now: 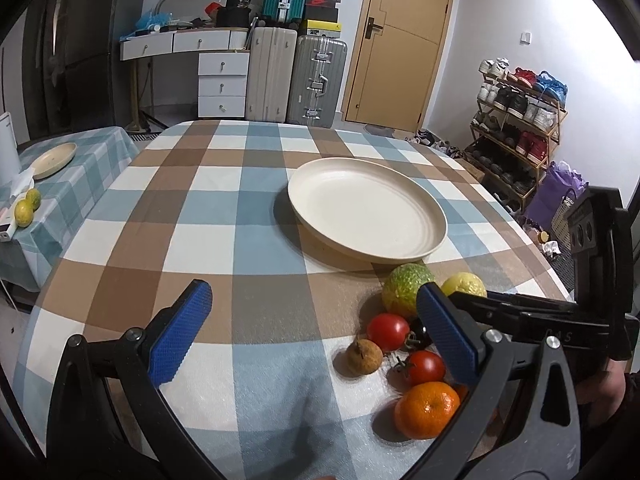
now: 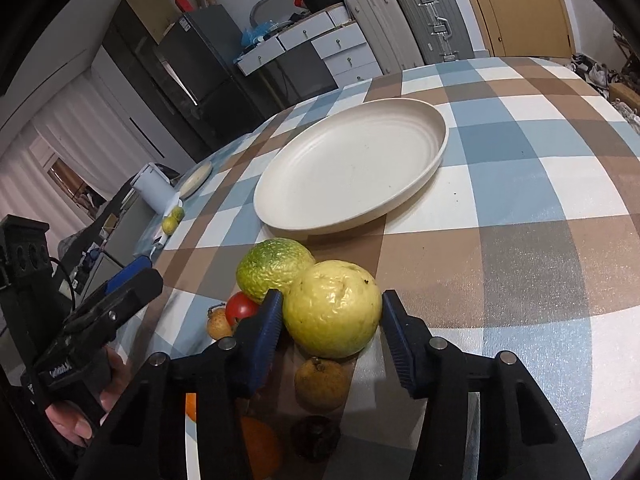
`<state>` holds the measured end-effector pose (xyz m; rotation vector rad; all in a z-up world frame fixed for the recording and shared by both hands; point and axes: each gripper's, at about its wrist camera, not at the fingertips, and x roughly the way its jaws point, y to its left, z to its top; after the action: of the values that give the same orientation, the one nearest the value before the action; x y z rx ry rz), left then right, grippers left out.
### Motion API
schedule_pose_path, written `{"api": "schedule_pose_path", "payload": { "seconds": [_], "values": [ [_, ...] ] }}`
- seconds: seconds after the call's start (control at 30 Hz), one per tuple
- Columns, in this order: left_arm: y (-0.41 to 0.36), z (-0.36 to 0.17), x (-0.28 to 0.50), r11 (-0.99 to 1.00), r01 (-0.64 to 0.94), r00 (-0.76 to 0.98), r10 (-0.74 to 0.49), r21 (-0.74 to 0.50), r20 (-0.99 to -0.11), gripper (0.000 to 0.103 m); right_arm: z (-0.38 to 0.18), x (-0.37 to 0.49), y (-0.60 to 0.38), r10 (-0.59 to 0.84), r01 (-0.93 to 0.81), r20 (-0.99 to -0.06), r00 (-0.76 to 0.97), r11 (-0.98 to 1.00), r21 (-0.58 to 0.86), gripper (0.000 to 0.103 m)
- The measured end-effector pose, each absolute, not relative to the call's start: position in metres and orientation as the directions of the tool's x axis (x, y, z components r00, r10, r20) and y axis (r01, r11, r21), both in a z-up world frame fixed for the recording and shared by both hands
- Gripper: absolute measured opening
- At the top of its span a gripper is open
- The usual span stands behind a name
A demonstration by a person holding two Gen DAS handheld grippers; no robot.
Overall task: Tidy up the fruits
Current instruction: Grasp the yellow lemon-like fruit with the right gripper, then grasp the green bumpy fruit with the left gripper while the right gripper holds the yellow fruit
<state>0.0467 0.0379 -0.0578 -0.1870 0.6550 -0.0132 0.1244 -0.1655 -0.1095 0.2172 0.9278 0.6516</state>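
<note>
Blue ribbed pads on black plastic arms fill the bottom of both views: our left gripper (image 1: pixel 312 332) stands wide open over the checked tablecloth (image 1: pixel 248 208), holding nothing, while our right gripper (image 2: pixel 330 332) has its pads on either side of a yellow fruit (image 2: pixel 332 308) with dimpled, waxy skin (the left pad looks to touch it, the right sits just beside it, so we cannot tell whether it is truly clamped). Just behind, toward the centre left of the right wrist view, lies a bumpy green-and-yellow fruit (image 2: pixel 274 266) touching the yellow one. Lower right in the left wrist view the cluster shows clearly: two glossy red tomatoes (image 1: pixel 388 331) with green stems, a rough brown round fruit (image 1: pixel 363 357), and a smooth orange mandarin (image 1: pixel 426 409) nearest the lens. Beyond them, right of centre, sits a round cream plate (image 1: pixel 434 216) with concentric ridges and a raised rim, matte and bare. Writing on the gripper bodies is too blurred to read; on the dark jar at the top of the right wrist view we make out "36".
</note>
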Motion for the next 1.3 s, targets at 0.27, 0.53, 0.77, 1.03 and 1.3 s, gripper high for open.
{"api": "schedule_pose_path", "payload": {
  "seconds": [0.27,0.53,0.77,1.03,1.3],
  "values": [
    [0.033,-0.052,0.058,0.983,0.022,0.769,-0.132,-0.180,-0.626,0.102,-0.102,0.119,-0.178,0.630,-0.422,-0.630,0.455,0.775,0.470,0.051],
    [0.021,-0.056,0.087,0.967,0.099,0.666,-0.241,-0.236,-0.706,0.102,-0.085,0.110,-0.209,0.645,-0.400,-0.543,0.538,0.762,0.509,0.051],
    [0.006,-0.065,0.107,0.961,0.118,0.607,-0.270,-0.251,-0.747,0.102,-0.080,0.104,-0.226,0.641,-0.397,-0.522,0.563,0.763,0.511,0.051],
    [-0.019,-0.074,0.130,0.960,0.175,0.546,-0.280,-0.219,-0.789,0.101,-0.081,0.102,-0.232,0.661,-0.421,-0.491,0.567,0.745,0.517,0.051],
    [-0.035,-0.087,0.145,0.950,0.220,0.488,-0.303,-0.220,-0.818,0.081,-0.086,0.103,-0.233,0.682,-0.428,-0.482,0.551,0.726,0.538,0.051]
  ]
}}
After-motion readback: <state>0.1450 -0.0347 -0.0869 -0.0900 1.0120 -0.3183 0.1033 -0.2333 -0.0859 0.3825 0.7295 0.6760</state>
